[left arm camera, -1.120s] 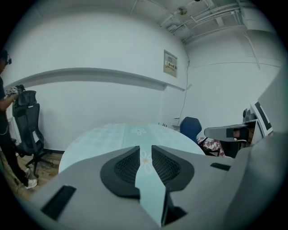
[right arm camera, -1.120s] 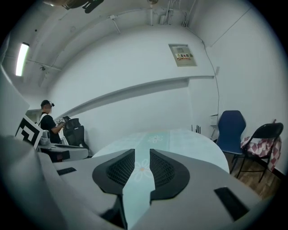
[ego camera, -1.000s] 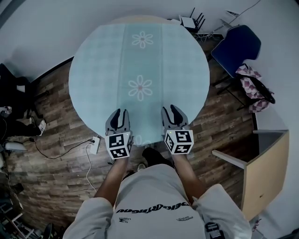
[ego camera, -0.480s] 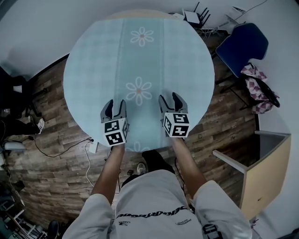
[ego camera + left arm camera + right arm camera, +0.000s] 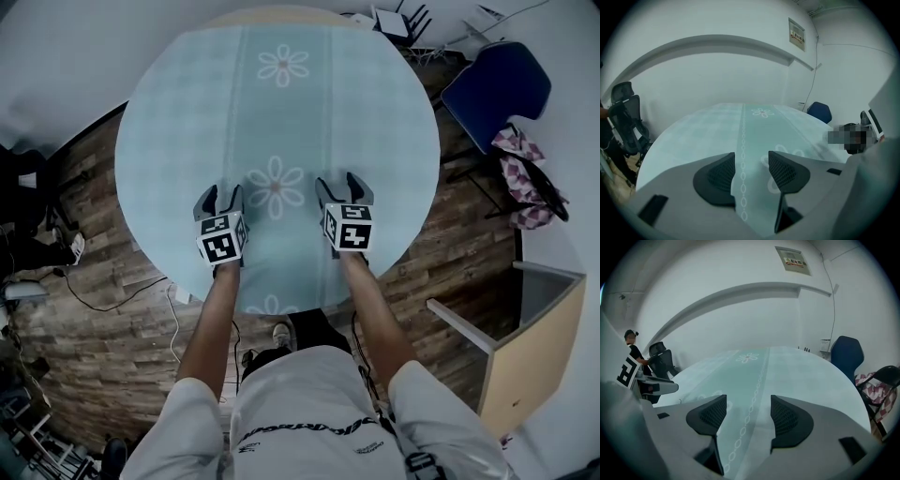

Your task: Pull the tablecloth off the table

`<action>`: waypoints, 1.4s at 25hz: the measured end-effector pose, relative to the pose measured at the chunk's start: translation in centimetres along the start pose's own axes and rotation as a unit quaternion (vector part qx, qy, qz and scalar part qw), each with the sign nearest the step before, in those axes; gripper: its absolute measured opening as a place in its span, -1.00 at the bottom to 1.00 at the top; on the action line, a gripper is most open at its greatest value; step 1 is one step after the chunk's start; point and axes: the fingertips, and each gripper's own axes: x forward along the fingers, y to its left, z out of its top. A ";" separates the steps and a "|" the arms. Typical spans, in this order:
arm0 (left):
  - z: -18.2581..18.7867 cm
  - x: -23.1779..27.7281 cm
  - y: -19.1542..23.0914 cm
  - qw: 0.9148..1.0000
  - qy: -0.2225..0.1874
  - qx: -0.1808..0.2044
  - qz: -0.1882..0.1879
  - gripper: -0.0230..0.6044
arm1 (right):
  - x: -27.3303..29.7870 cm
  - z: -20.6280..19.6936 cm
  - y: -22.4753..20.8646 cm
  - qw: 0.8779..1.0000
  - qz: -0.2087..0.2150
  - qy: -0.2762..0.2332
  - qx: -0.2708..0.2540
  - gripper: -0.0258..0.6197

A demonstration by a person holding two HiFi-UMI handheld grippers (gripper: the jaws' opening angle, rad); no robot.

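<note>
**Both grippers open over the cloth, nothing gripped yet**

The tablecloth (image 5: 281, 112) lay flat over the round table (image 5: 274, 10) and covered nearly all of it. Only a thin strip of bare top showed at the far edge. It looked to me like a thin, light, soft sheet that would bunch and slide, not lift as one piece. I judged the best hold to be a pinched fold, or the hem at the near edge, with a hand on either side of the patterned centre band so that the pull stays even.

On the left, the left gripper (image 5: 219, 198) was over the cloth a little in from the near edge. Its jaws stood wide apart with only flat cloth showing between them, not pinched. I couldn't tell whether the tips touched the fabric. Between the two grippers sat the middle flower print (image 5: 275, 186). On the right, the right gripper (image 5: 341, 187) matched the left: jaws spread wide, cloth beneath, nothing held. Farther right, a blue chair (image 5: 492, 89) stood off the table's far right edge.

A second earlier, both grippers had been back at the near edge with their jaws closer together. Since then they had come forward to flank the flower, and both pairs of jaws had just been opening.
</note>
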 end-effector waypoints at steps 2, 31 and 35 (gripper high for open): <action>-0.2 1.4 0.7 1.000 0.009 -0.001 0.003 -0.21 | 1.5 -0.4 -0.5 1.000 -0.006 0.012 -0.005 -0.03; -3.3 7.9 4.3 0.996 0.088 0.011 0.004 -0.51 | 7.2 -3.1 -3.2 0.993 -0.067 0.094 -0.013 -0.29; -3.3 7.9 4.3 0.996 0.091 0.022 -0.003 -0.73 | 7.3 -2.9 -2.8 0.993 -0.067 0.092 -0.023 -0.49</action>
